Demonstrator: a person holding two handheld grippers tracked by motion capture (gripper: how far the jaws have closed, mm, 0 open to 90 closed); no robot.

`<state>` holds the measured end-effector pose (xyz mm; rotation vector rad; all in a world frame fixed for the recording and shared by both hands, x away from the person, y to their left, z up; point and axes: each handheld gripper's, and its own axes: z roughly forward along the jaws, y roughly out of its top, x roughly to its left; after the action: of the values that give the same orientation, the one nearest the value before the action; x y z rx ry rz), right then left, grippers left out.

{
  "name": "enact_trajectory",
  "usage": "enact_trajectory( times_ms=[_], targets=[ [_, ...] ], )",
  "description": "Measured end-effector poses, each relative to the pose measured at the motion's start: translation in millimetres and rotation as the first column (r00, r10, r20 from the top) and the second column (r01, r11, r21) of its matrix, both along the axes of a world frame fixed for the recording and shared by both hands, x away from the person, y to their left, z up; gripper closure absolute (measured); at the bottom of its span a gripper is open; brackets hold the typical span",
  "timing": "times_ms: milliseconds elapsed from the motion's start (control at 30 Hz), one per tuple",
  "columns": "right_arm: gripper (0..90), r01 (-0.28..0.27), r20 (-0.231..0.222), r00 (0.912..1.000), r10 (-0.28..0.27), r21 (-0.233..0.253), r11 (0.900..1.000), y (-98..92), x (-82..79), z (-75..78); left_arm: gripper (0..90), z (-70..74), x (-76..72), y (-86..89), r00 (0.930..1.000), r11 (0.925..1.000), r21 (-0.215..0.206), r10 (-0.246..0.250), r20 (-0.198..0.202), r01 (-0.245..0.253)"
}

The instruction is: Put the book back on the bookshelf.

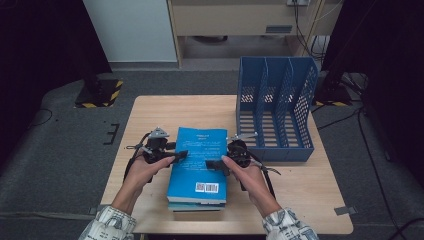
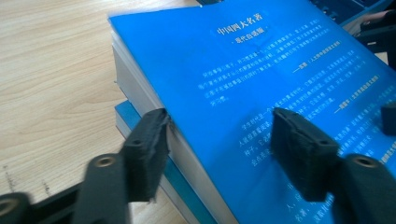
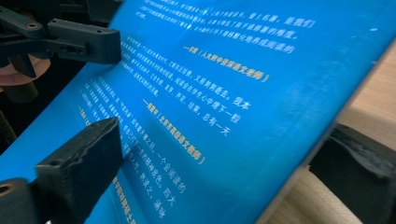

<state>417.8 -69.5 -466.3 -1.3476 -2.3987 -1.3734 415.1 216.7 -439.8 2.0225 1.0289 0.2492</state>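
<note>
A thick blue book [image 1: 198, 162] with white print lies on top of a small stack of books in the middle of the table. My left gripper [image 1: 177, 155] is at its left edge. Its jaws stand open around that edge [image 2: 224, 156], one pad [image 2: 144, 154] against the page block and the other above the cover. From the right side, my right gripper [image 1: 212, 164] straddles the book's other edge [image 3: 224, 163], open. One of its pads [image 3: 81, 163] is over the cover and the other sits below the edge.
A blue mesh file organiser [image 1: 275, 115] with three slots stands at the table's back right, close behind the right hand. A second blue book [image 2: 140, 121] shows under the top one. Bare wood [image 1: 150, 115] lies to the left and behind the stack.
</note>
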Motion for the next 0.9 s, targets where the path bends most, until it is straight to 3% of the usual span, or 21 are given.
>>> enact_trajectory(
  times_ms=[167, 333, 533, 700, 767, 900],
  targets=[
    [12.9, 0.020, 0.057, 0.9982, -0.019, -0.017, 1.000, 2.1, -3.8, 13.4, 39.3, -0.1, 1.2, 7.1, 0.9996, 0.9997, -0.024, -0.005, -0.028, 0.004],
    [16.2, 0.004, 0.071, 0.9975, -0.002, -0.035, 0.999, 9.6, -1.7, 21.2, 40.0, 2.3, -0.6, 8.8, 0.9998, 0.9999, -0.007, -0.010, -0.017, 0.010],
    [23.6, -0.010, 0.087, 0.9962, 0.011, -0.009, 1.000, 20.2, 1.0, 32.7, 40.8, 3.4, -3.0, 14.1, 0.9998, 0.9999, -0.007, -0.009, -0.019, 0.009],
    [28.0, -0.044, 0.089, 0.9949, 0.048, -0.049, 0.998, 31.2, 2.7, 39.0, 43.9, 3.4, -4.2, 15.1, 0.9997, 0.9996, -0.026, -0.013, -0.021, 0.012],
    [28.6, -0.033, 0.100, 0.9942, 0.040, -0.076, 0.997, 34.5, 2.4, 39.4, 44.3, 2.7, -4.0, 14.5, 0.9997, 0.9998, -0.019, -0.010, -0.022, 0.009],
    [32.4, -0.021, 0.092, 0.9953, 0.029, -0.080, 0.997, 32.6, 3.4, 38.6, 46.6, 3.3, -4.1, 14.8, 0.9997, 0.9997, -0.023, 0.000, -0.024, 0.000]
  ],
)
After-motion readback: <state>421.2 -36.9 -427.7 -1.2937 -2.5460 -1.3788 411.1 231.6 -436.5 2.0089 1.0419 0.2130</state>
